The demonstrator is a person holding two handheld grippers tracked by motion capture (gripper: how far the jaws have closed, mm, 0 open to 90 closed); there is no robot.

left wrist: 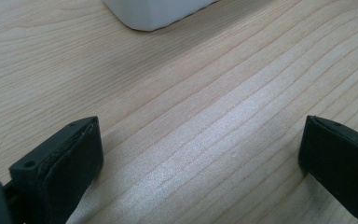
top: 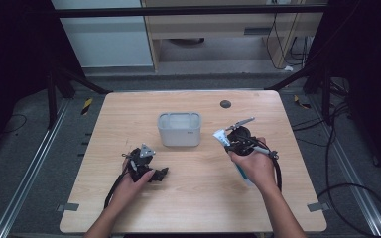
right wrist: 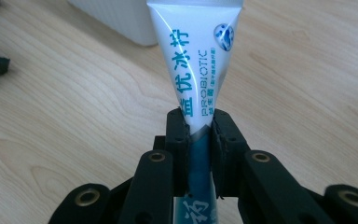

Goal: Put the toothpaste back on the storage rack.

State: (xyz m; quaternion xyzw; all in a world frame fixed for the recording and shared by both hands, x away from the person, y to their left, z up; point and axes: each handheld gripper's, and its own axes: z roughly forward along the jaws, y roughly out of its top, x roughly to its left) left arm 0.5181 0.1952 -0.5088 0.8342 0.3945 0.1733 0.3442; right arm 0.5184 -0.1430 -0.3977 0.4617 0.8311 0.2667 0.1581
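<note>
My right claw (right wrist: 198, 140) pinches a glossy flat white-teal tube (right wrist: 196, 60) w/ pads tight, left claw (left wrist: 200, 154) gaping over woodgrain table (left wrist: 205, 107).

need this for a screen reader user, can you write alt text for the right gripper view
The right tongs are shut on a white and blue toothpaste tube printed PROBIOTIC, holding it above a light wooden table. The tube's flat crimped end points away, toward a white container at the top edge.

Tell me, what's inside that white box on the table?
The white box looks empty in the high view: a pale inside wall and nothing sticking out. Its near wall hides the floor, so something flat could lie there.
</note>
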